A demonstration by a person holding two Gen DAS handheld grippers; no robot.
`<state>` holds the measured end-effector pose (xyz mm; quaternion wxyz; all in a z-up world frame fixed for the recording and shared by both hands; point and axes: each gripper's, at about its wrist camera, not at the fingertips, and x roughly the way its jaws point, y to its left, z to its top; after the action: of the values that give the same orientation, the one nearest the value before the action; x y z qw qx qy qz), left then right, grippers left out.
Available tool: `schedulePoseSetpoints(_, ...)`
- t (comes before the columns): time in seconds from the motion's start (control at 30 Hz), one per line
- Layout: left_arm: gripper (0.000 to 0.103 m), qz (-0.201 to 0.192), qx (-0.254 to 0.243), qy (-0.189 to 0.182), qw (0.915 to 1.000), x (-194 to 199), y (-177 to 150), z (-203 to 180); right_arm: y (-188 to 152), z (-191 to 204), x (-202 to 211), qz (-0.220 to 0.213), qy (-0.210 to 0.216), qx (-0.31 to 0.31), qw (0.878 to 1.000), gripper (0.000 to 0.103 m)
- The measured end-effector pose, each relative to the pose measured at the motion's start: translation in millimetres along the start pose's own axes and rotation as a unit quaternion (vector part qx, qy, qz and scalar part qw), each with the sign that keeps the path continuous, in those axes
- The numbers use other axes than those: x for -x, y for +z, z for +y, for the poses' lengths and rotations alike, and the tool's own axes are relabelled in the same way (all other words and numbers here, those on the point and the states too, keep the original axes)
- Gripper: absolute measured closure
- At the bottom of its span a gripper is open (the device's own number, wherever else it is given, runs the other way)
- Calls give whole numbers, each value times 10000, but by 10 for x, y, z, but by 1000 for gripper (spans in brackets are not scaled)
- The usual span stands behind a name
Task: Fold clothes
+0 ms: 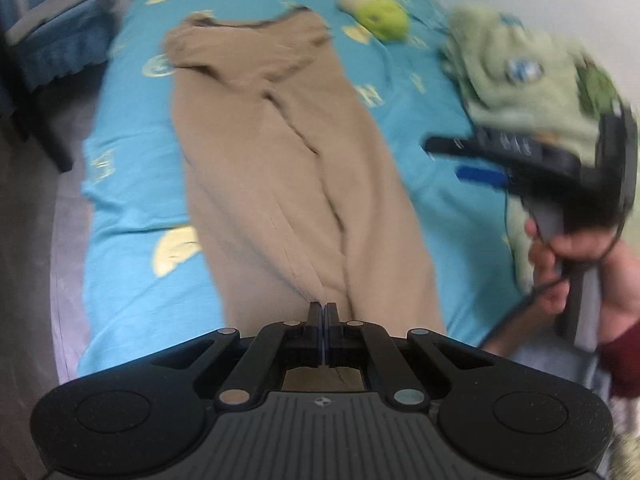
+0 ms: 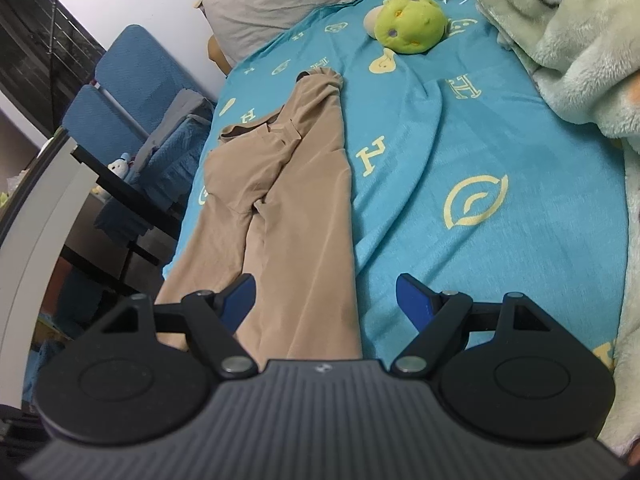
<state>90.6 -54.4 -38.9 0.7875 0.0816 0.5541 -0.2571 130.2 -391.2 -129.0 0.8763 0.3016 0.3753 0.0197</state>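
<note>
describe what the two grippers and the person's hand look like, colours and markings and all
The left gripper is black, with silver pivot pins, a ribbed grey base and a small round logo. The right gripper has the same build, with blue finger pads. From the left camera, its handle is grey and black with a thin black cable, held by a bare hand with a dark red sleeve.

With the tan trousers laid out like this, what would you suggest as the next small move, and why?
Probably lower the right gripper onto the near hem of the tan trousers and close it. Its jaws stand wide open above the right leg, holding nothing, while the left gripper is shut at the hem of the other leg. The trousers lie lengthwise on the blue bedspread, so gripping both hems would likely allow a fold toward the waistband.
</note>
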Motion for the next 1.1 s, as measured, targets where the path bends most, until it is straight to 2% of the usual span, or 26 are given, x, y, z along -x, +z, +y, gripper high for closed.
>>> schedulePoseSetpoints(0.1,101,348,-186,-46,9992,-373,-130,-164,-37,-43,-2,103,-47,-24,9999,23)
schedulePoseSetpoints(0.2,92,598,-132,-89,9981,-625,-272,-182,-106,-89,15,301,-85,-139,9994,23)
schedulePoseSetpoints(0.23,81,530,-29,-127,9985,-599,-312,-148,-132,-102,28,375,-75,-189,9991,23)
schedulePoseSetpoints(0.27,63,462,75,-165,9988,-573,-353,-114,-164,-113,46,444,-50,-252,9987,23)
schedulePoseSetpoints(0.3,52,394,179,-203,9989,-547,-393,-80,-210,-120,74,501,5,-335,9982,23)
schedulePoseSetpoints(0.33,36,239,415,-197,9987,-487,-425,9,-257,-127,103,559,61,-418,9975,23)
schedulePoseSetpoints(0.37,28,83,653,-191,9976,-426,-457,99,-307,-126,129,615,94,-482,9969,23)
schedulePoseSetpoints(0.43,21,-114,1212,-108,9925,-366,-519,315,-424,-87,173,714,86,-513,9961,23)
schedulePoseSetpoints(0.5,21,-192,1653,87,9860,-379,-578,531,-510,1,195,793,117,-387,9960,22)
schedulePoseSetpoints(0.57,21,8,2201,126,9754,-448,-600,759,-601,72,160,999,56,-292,9946,23)
schedulePoseSetpoints(0.6,21,70,2438,-72,9698,-497,-623,832,-648,102,132,1129,3,-257,9933,23)
schedulePoseSetpoints(0.67,21,186,2502,-160,9679,-547,-618,829,-728,139,70,1368,-84,-253,9902,23)
schedulePoseSetpoints(0.83,23,532,1857,-3,9812,-672,-625,639,-901,119,-81,1926,-309,-533,9793,23)
schedulePoseSetpoints(0.9,35,645,1586,35,9852,-702,-654,553,-989,216,-99,2126,-364,-291,9760,23)
schedulePoseSetpoints(0.97,69,689,1450,-39,9870,-671,-699,483,-1085,361,-98,2312,-391,104,9721,23)
schedulePoseSetpoints(1.0,74,660,1468,-62,9869,-651,-724,485,-1132,434,-98,2403,-405,301,9694,23)
schedulePoseSetpoints(1.03,91,632,1486,-85,9868,-631,-749,487,-1183,510,-96,2474,-414,521,9666,32)
schedulePoseSetpoints(1.07,96,571,1565,-132,9859,-596,-765,506,-1233,583,-91,2492,-459,764,9643,48)
schedulePoseSetpoints(1.1,97,509,1644,-178,9849,-561,-781,526,-1252,627,-77,2469,-578,937,9628,56)
